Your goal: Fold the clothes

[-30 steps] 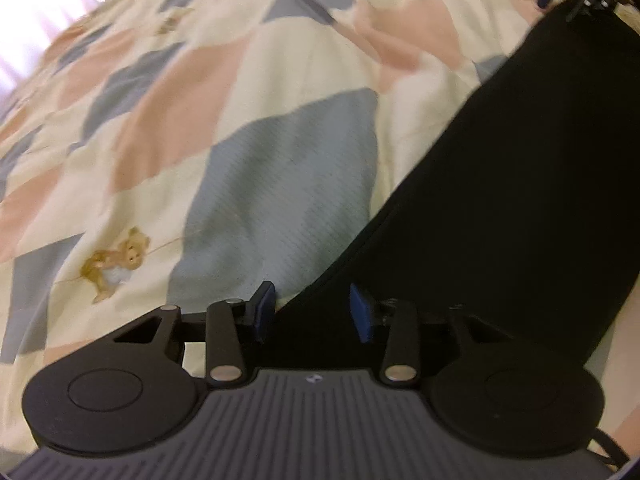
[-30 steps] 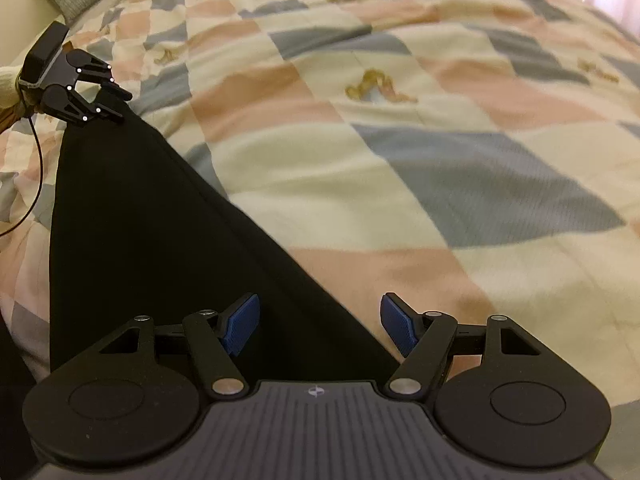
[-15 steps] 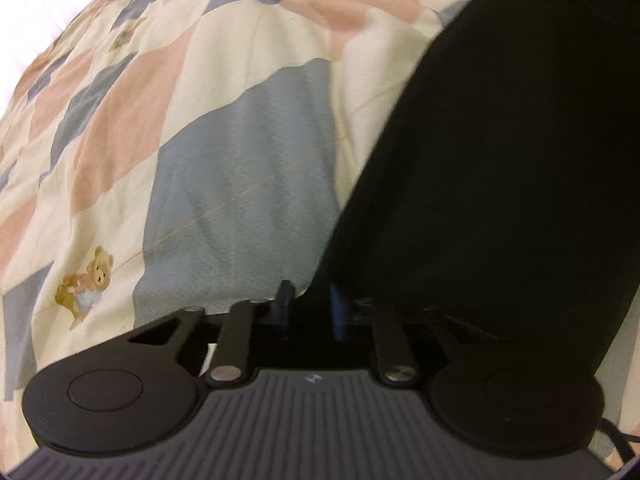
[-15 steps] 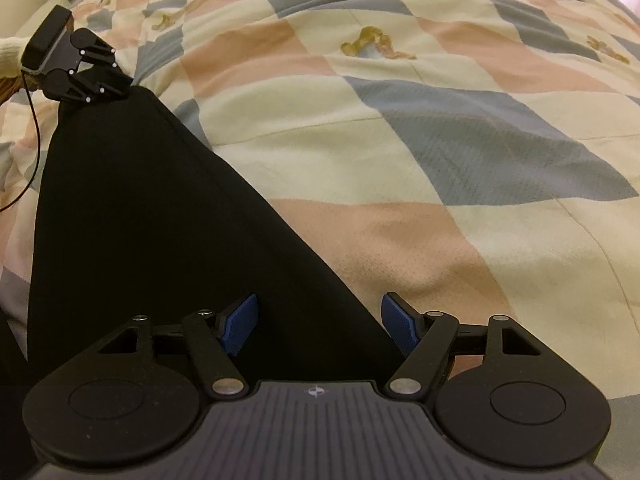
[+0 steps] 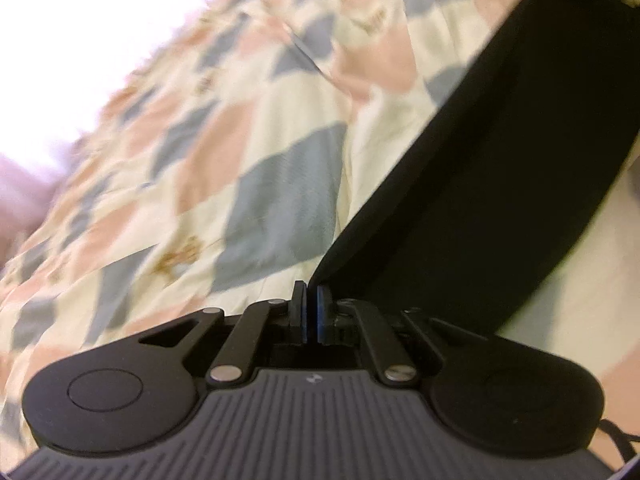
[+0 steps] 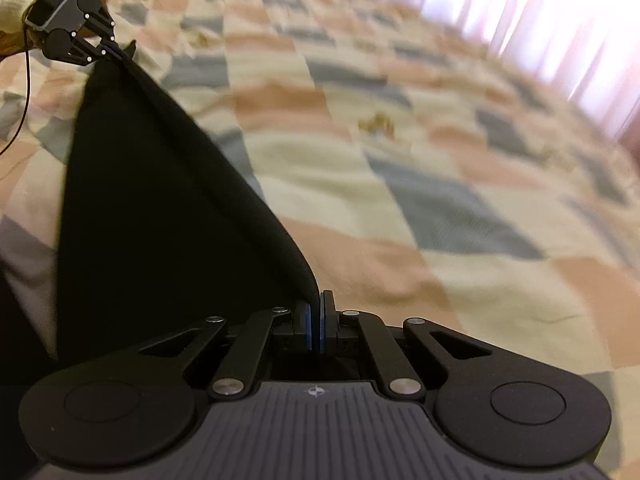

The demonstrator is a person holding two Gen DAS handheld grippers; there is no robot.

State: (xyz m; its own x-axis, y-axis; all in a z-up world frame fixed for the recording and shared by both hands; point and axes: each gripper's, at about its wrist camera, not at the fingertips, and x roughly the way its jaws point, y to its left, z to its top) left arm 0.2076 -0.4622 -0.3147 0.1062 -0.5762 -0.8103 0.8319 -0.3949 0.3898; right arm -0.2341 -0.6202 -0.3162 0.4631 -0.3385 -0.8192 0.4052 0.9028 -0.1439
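Observation:
A black garment [image 5: 480, 160] hangs stretched above a patchwork quilt [image 5: 256, 128]. In the left wrist view my left gripper [image 5: 311, 312] is closing its jaws on the garment's near corner, and the cloth rises from between the blue pads. In the right wrist view my right gripper [image 6: 316, 320] is closing on another corner of the black garment [image 6: 160, 220], pads pressed on the edge. The left gripper [image 6: 116, 50] shows there at the upper left, pinching the far corner. The cloth runs taut between the two grippers.
The quilt [image 6: 440, 168] in cream, pink and blue-grey squares covers the whole bed. Bright curtains [image 6: 540, 20] stand at the far right. A thin cable [image 6: 22, 92] hangs from the left gripper. A light sleeve [image 6: 12, 0] shows behind it.
Both grippers have shut on the garment's edge and lifted it off the quilt. The cloth now hangs taut between them, and both views have tilted upward.

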